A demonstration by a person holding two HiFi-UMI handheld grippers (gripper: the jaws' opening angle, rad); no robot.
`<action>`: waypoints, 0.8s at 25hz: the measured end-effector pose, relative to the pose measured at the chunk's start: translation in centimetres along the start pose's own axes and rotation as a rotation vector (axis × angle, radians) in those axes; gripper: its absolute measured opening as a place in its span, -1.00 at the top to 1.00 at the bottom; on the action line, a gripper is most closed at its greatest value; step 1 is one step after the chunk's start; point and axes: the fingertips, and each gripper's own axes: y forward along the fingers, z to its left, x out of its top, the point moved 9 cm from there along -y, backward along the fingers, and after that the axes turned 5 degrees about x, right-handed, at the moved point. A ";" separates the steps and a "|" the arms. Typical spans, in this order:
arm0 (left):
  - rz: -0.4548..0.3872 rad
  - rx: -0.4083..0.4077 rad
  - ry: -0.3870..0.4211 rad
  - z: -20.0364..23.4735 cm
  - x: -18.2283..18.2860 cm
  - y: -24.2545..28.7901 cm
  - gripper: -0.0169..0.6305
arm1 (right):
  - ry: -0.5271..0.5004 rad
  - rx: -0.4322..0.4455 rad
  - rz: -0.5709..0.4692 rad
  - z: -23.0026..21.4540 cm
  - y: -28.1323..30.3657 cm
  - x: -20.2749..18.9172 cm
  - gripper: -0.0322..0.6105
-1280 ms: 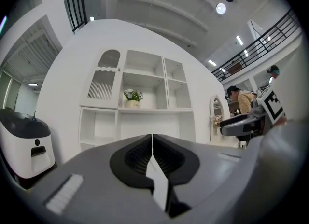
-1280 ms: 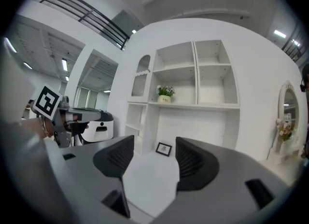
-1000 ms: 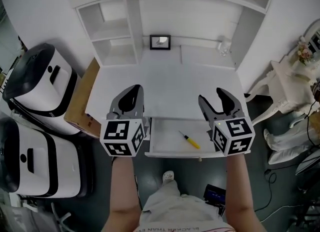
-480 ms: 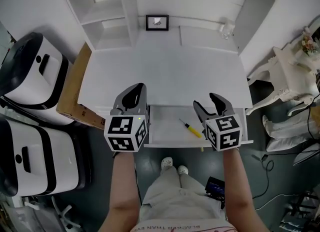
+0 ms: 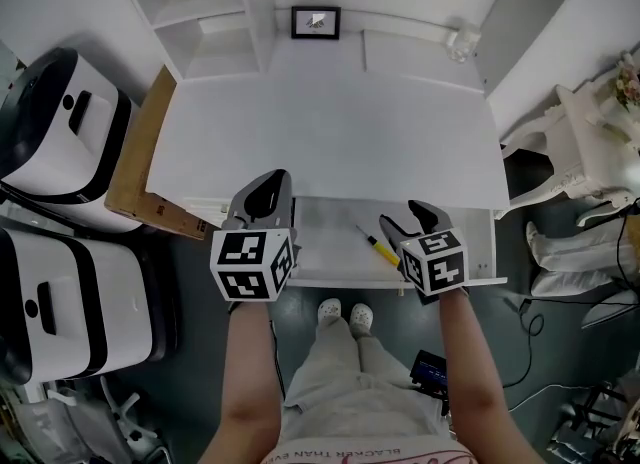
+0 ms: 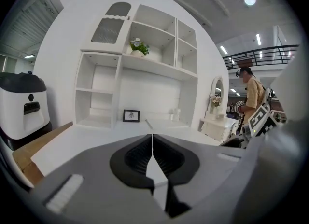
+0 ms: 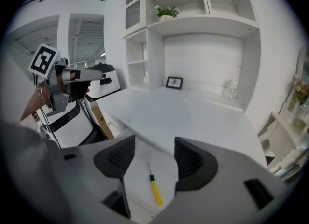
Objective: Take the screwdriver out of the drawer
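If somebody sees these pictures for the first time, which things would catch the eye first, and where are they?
Most likely the yellow-handled screwdriver, the only bright colour, lying in the open drawer at the front of the white desk. Next come the two grippers with black-and-white marker cubes. The right gripper is open with the screwdriver framed between its jaws, and the left gripper is shut beside the drawer's left end.

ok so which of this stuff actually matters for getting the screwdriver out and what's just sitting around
For the job: screwdriver, open drawer, right gripper (open, aimed at the screwdriver).

Just lying about: picture frame, white appliances, brown board. The left gripper is shut and empty.
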 end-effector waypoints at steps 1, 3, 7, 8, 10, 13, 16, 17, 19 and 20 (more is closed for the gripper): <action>0.011 0.004 -0.006 0.0 -0.4 0.0 0.92 | 0.003 0.015 0.021 0.0 0.5 -0.5 0.08; 0.030 0.011 -0.019 -0.1 -1.1 0.1 0.92 | 0.012 0.043 0.063 0.0 1.4 -1.4 0.08; 0.052 0.016 -0.035 -0.3 -2.2 0.4 0.92 | 0.013 0.086 0.143 -0.1 3.3 -3.4 0.08; 0.056 0.018 -0.039 -0.2 -2.5 0.5 0.92 | 0.010 0.096 0.164 -0.1 3.9 -3.9 0.08; 0.064 0.022 -0.046 0.0 -3.1 0.6 0.92 | 0.006 0.118 0.212 0.0 5.1 -5.1 0.09; 0.078 0.025 -0.053 0.2 -3.7 0.7 0.92 | 0.003 0.149 0.290 -0.2 6.6 -6.9 0.10; 0.087 0.017 -0.049 0.1 -4.0 1.0 0.92 | 0.006 0.167 0.360 -0.7 8.0 -8.6 0.11; 0.089 0.014 -0.048 0.1 -4.1 1.1 0.92 | 0.011 0.172 0.382 -0.9 8.5 -9.1 0.11; 0.093 0.010 -0.048 0.1 -4.3 1.3 0.92 | 0.021 0.177 0.426 -1.2 9.2 -10.0 0.12; 0.095 0.010 -0.048 0.2 -4.3 1.3 0.92 | 0.024 0.178 0.448 -1.3 9.5 -10.3 0.13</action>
